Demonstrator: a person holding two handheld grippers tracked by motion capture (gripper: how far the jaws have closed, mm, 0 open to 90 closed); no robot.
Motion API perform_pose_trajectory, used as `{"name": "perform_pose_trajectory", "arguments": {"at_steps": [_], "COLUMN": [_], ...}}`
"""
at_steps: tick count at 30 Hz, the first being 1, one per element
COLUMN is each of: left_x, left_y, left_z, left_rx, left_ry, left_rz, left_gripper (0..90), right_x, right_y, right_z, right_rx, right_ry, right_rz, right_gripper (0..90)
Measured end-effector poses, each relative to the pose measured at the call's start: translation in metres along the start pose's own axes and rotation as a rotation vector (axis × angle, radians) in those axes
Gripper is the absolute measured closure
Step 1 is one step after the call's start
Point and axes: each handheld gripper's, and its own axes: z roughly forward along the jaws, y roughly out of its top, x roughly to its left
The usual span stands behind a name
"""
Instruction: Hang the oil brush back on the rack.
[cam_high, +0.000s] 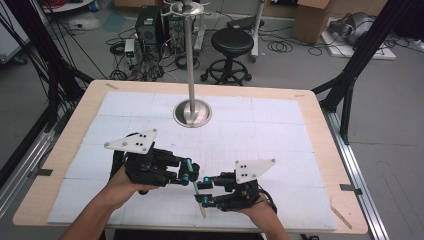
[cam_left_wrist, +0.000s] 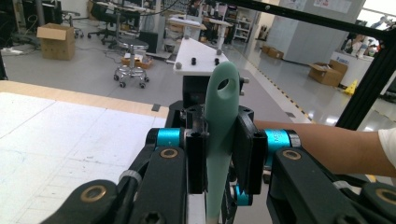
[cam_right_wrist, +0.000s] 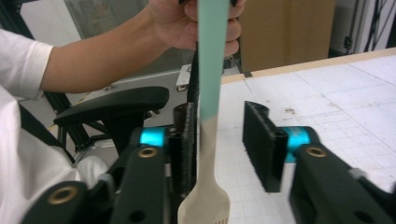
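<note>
Mint-green plastic makes up the handle of a long spatula (cam_left_wrist: 219, 126) whose other end turns cream and ends in a slotted, flat head (cam_right_wrist: 205, 205); it is held in the air low over the front of the white-covered table (cam_high: 250, 125), between the person's two hands. The left gripper (cam_high: 192, 172) has its jaws pressed narrow on the green handle just below the hanging hole, as the left gripper view shows plainly. The right gripper (cam_high: 202, 192) stands around the lower shaft near the colour change: one pad lies against or just beside the shaft, the other stands apart from it with table showing in the gap, so it has no grip yet. From here the risk, as I judge it, is in the handover. If the left jaws let go before the right ones have closed fully, the spatula would drop head-first onto the table. A one-sided push from the right pad could also swing the thin shaft in the left grip, leaving it crooked or slipping out. Beyond them stands a metal pole on a round base (cam_high: 192, 112), well apart and not in the way.
</note>
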Motion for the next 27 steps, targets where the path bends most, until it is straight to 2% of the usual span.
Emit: {"name": "perform_pose_trajectory", "arguments": {"at_steps": [1, 5, 7, 10, 11, 12, 13, 14, 16, 17, 18, 19, 20, 21, 22, 23, 24, 25, 26, 27], "left_x": [0.0, 0.0, 0.0, 0.0, 0.0, 0.001, 0.001, 0.0, -0.002, -0.005, -0.005, -0.009, -0.009, -0.01, -0.012, -0.012, -0.014, -0.014, -0.014, -0.014], "left_y": [0.0, -0.001, -0.001, -0.002, -0.002, -0.002, -0.002, -0.002, -0.002, -0.003, -0.003, -0.004, -0.004, -0.005, -0.007, -0.007, -0.009, -0.009, -0.01, -0.01], "left_z": [0.0, 0.002, 0.003, 0.003, 0.003, 0.003, 0.003, 0.003, 0.004, 0.004, 0.004, 0.004, 0.004, 0.005, 0.007, 0.007, 0.01, 0.01, 0.014, 0.014], "left_rx": [0.001, 0.002, 0.002, -0.004, -0.004, -0.012, -0.012, -0.013, -0.009, -0.013, -0.013, -0.009, -0.009, -0.005, -0.003, -0.003, 0.004, 0.004, 0.014, 0.014], "left_ry": [-0.003, -0.003, -0.005, 0.008, 0.008, 0.044, 0.044, 0.075, 0.144, 0.228, 0.228, 0.321, 0.321, 0.362, 0.42, 0.42, 0.465, 0.465, 0.496, 0.496], "left_rz": [-0.002, 0.002, 0.004, -0.005, -0.005, -0.032, -0.032, -0.042, -0.037, -0.02, -0.02, 0.0, 0.0, 0.002, 0.011, 0.011, 0.018, 0.018, 0.024, 0.024], "left_gripper": [76.3, 76.2, 76.1, 75.2, 73.5, 65.3, 60.7, 60.7, 49.6, 42.9, 43.5, 42.2, 41.8, 41.8, 41.7, 42.2, 42.3, 42.3, 43.0, 43.1], "right_x": [0.001, 0.001, 0.002, 0.003, 0.003, 0.005, 0.005, 0.005, 0.006, 0.006, 0.006, 0.007, 0.007, 0.007, 0.009, 0.009, 0.009, 0.009, 0.01, 0.01], "right_y": [0.0, -0.001, -0.001, -0.002, -0.002, -0.002, -0.002, -0.002, -0.002, -0.001, -0.001, 0.0, 0.0, 0.0, 0.002, 0.002, 0.003, 0.003, 0.003, 0.003], "right_z": [0.001, 0.002, 0.002, 0.002, 0.002, 0.001, 0.001, 0.001, 0.001, 0.001, 0.001, 0.001, 0.001, 0.001, 0.001, 0.001, 0.002, 0.002, 0.004, 0.004], "right_rx": [0.004, 0.005, 0.005, 0.004, 0.004, 0.003, 0.003, 0.003, 0.005, -0.003, -0.003, -0.009, -0.009, -0.012, -0.019, -0.019, -0.023, -0.023, -0.018, -0.018], "right_ry": [0.004, 0.009, 0.006, -0.025, -0.025, -0.066, -0.066, -0.077, -0.129, -0.172, -0.172, -0.238, -0.238, -0.261, -0.334, -0.334, -0.381, -0.381, -0.441, -0.441], "right_rz": [-0.011, -0.025, -0.019, -0.008, -0.008, 0.004, 0.004, 0.009, 0.031, 0.033, 0.033, 0.043, 0.043, 0.051, 0.07, 0.07, 0.084, 0.084, 0.101, 0.101], "right_gripper": [71.7, 79.6, 80.5, 81.9, 81.9, 82.0, 82.0, 82.1, 82.1, 82.1, 82.1, 82.2, 82.2, 82.1, 82.1, 82.1, 82.1, 82.1, 82.1, 82.1]}}
